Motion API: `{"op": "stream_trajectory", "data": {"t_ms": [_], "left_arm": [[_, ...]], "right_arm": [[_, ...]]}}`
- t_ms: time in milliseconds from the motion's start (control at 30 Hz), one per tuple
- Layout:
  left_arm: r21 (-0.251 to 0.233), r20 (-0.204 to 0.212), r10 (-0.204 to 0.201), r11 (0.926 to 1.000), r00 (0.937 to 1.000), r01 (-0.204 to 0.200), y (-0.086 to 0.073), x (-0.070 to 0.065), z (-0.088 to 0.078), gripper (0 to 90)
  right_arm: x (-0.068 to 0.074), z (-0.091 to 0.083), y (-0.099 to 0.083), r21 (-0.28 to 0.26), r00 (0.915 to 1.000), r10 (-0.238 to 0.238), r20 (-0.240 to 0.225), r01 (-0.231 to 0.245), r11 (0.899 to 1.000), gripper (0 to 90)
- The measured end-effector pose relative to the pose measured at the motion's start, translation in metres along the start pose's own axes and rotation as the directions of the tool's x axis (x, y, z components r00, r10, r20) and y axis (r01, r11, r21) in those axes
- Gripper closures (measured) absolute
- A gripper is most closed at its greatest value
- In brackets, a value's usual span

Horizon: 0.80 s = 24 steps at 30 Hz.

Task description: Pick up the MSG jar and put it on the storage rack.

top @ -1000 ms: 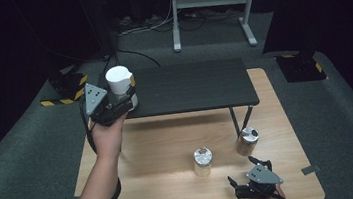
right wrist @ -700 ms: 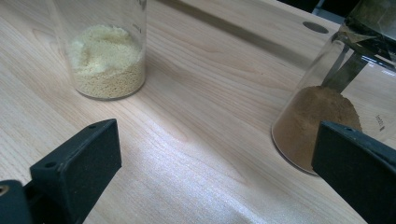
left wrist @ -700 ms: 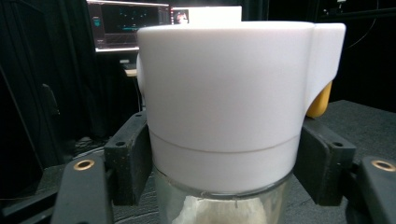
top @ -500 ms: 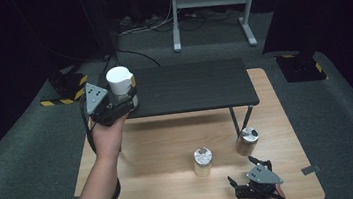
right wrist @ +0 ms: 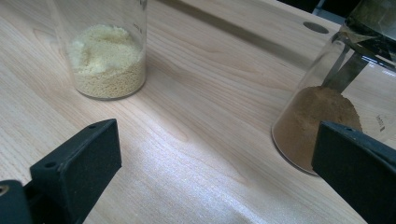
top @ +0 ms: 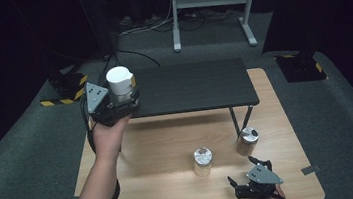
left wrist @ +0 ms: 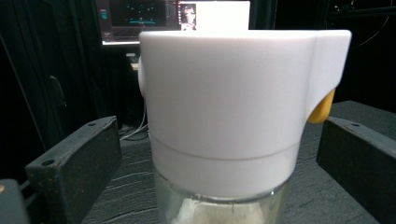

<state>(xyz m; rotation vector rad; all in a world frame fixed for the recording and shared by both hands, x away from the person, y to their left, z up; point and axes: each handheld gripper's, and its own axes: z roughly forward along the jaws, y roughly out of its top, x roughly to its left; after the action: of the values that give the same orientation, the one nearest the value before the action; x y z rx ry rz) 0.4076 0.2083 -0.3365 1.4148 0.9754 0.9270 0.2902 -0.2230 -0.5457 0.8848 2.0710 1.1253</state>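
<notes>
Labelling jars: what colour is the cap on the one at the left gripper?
White cap, with a small yellow part at its side; clearest in the left gripper view.

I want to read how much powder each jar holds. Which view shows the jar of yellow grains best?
The right gripper view: the jar of yellow grains stands close, its fill plainly visible through the glass. The high view shows that jar small, mostly its lid from above.

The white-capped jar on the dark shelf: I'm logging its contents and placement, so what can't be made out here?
- White-capped jar: in the left gripper view the bottom edge cuts off its glass body, so its contents can't be named.
- Its base on the dark shelf: hidden in the high view by the left tongs, whose jaws have just been opening around it.
- The yellow part beside the cap: mostly hidden behind the cap.
</notes>
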Motion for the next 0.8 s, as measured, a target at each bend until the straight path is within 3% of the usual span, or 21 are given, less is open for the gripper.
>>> {"op": "stream_trajectory", "data": {"t_ms": [367,500,800], "left_arm": [[-0.001,0.014,0.007,1.0,0.9999,-0.007,-0.002,0.0,-0.011,0.3],[-0.015,0.024,-0.008,0.9999,0.9997,0.009,-0.005,-0.001,-0.018,0.3],[-0.041,0.021,-0.002,0.9991,0.9998,0.003,-0.007,-0.002,-0.035,0.3]], "right_arm": [[0.001,0.0,0.0,0.004,1.0,-0.005,0.0,0.005,1.0,0.5],[0.001,0.0,0.0,0.004,1.0,-0.006,0.0,0.006,1.0,0.6],[0.001,0.001,0.0,0.006,0.9999,-0.011,0.001,0.011,1.0,0.6]]}}
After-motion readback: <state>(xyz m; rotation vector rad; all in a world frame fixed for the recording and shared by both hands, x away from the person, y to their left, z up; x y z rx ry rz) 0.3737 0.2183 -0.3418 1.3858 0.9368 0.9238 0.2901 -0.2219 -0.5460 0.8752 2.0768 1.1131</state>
